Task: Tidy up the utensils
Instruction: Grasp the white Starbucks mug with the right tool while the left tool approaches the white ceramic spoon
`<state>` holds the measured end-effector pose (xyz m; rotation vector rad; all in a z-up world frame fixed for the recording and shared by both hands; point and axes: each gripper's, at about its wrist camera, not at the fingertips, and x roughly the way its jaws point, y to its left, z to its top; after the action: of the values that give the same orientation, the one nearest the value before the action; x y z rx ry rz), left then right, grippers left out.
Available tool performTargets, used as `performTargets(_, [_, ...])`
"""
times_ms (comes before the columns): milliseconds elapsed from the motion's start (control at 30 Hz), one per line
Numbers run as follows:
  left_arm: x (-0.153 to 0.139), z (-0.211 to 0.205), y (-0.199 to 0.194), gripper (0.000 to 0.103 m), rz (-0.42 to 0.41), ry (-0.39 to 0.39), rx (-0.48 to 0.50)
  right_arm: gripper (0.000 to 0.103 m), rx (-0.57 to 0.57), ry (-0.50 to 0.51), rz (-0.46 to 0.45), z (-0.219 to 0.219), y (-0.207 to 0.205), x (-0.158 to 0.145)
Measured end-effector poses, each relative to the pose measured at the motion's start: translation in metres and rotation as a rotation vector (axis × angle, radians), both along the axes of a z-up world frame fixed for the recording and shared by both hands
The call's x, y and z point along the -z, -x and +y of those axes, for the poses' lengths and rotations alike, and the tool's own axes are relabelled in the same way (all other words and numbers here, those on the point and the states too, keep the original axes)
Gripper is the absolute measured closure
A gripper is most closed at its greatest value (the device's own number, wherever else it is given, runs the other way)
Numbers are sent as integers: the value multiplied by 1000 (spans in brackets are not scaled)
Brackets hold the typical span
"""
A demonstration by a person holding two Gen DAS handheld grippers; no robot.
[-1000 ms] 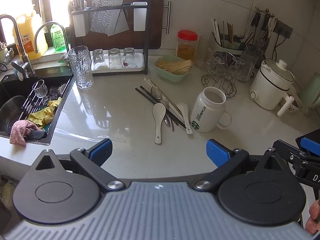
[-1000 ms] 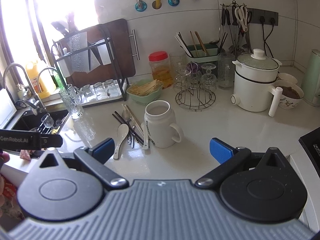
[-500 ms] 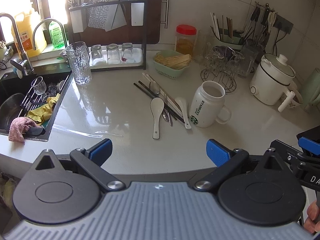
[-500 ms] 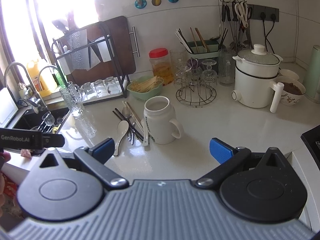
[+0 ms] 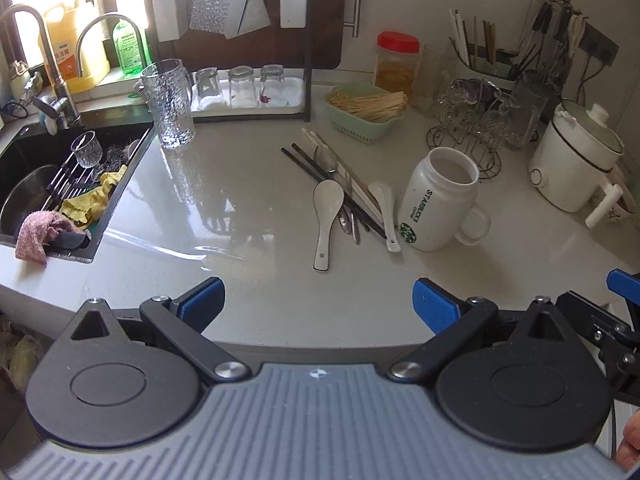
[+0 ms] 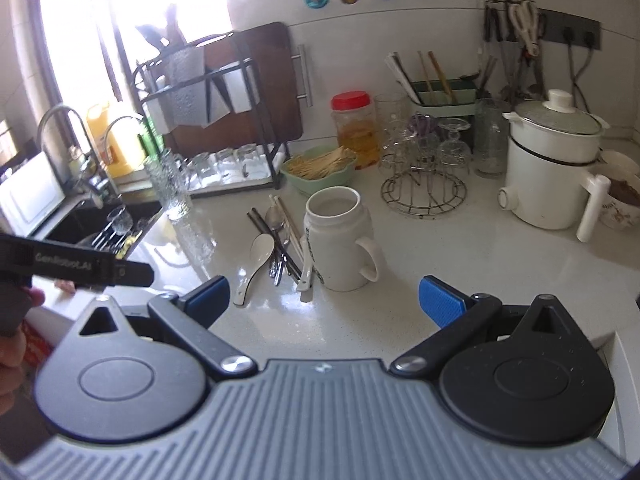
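Pale, glossy stone counter (image 5: 248,200) fills the left wrist view. The left gripper (image 5: 316,300) hovers over its near edge with blue-padded fingers spread wide and nothing between them. Beyond it lies a loose pile of utensils: a large white spoon (image 5: 327,216), a smaller white spoon (image 5: 386,210), dark chopsticks (image 5: 320,172) and a metal spoon (image 5: 328,160). A white mug (image 5: 440,200) stands upright just right of the pile. A black sink (image 5: 48,184) is at far left.

In the right wrist view, the right gripper (image 6: 324,300) also hangs open and empty above the counter. The mug (image 6: 340,240) sits straight ahead, with the utensil pile (image 6: 276,248) touching its left side. A white pot (image 6: 552,168) stands well to the right.
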<state>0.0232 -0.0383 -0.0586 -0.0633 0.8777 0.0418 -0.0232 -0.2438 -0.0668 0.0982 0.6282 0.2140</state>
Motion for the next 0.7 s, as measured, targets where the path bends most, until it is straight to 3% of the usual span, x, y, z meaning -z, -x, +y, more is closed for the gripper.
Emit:
performTargets(333, [25,-4,-20,1,15,11,-76,1,-88,-2,-33,-11,-18,25])
performTargets(700, [46,0,-54,1,72,12,-23,1,-89,2,-46,2,-47,33])
